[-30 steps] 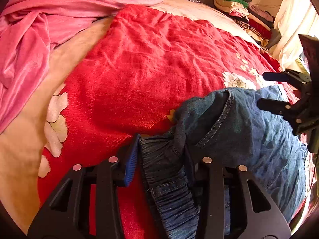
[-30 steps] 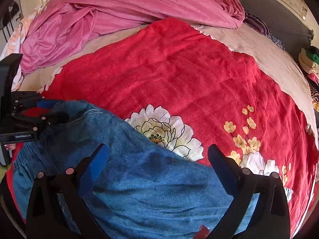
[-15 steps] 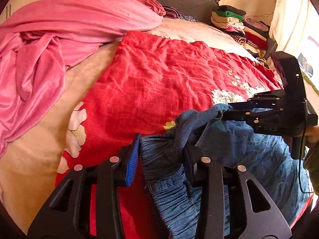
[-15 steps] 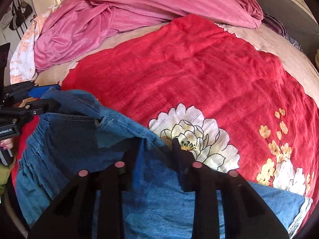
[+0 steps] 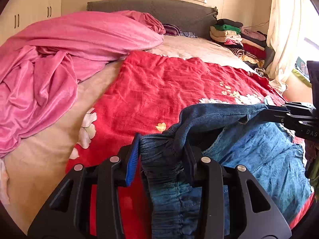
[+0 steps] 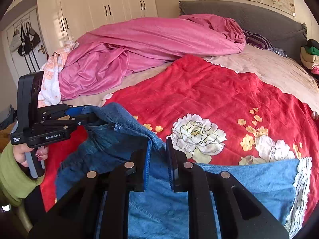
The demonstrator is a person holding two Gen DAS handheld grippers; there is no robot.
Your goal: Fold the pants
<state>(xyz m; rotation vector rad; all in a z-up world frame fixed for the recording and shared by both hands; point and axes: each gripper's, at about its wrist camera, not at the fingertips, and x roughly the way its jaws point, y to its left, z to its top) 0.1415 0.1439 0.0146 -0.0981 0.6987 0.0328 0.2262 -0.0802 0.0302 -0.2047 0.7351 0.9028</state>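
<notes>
Blue denim pants [image 5: 259, 159] with an elastic waistband lie at the near edge of the red floral bedcover [image 5: 159, 91]. My left gripper [image 5: 161, 151] is shut on the gathered waistband, which bunches between its pads. My right gripper [image 6: 157, 155] is shut on a fold of the pants' [image 6: 239, 179] top edge. That edge hangs raised between the two grippers. In the right wrist view the left gripper [image 6: 87, 113] shows at the left, held by a hand in a green sleeve [image 6: 12, 171]. The left wrist view shows the right gripper [image 5: 267, 109] at the right. A lace-trimmed hem [image 6: 301, 179] lies far right.
A crumpled pink blanket [image 5: 59, 59] covers the bed's far left. A stack of folded clothes [image 5: 235, 35] sits at the back right by a grey headboard [image 5: 151, 10] and a curtain [image 5: 283, 29]. Wardrobe doors [image 6: 103, 10] stand beyond the bed.
My right gripper, open over the denim before, has shut on the pants' top edge. Both grippers have risen, lifting and stretching that edge between them, and both views have tilted up.
</notes>
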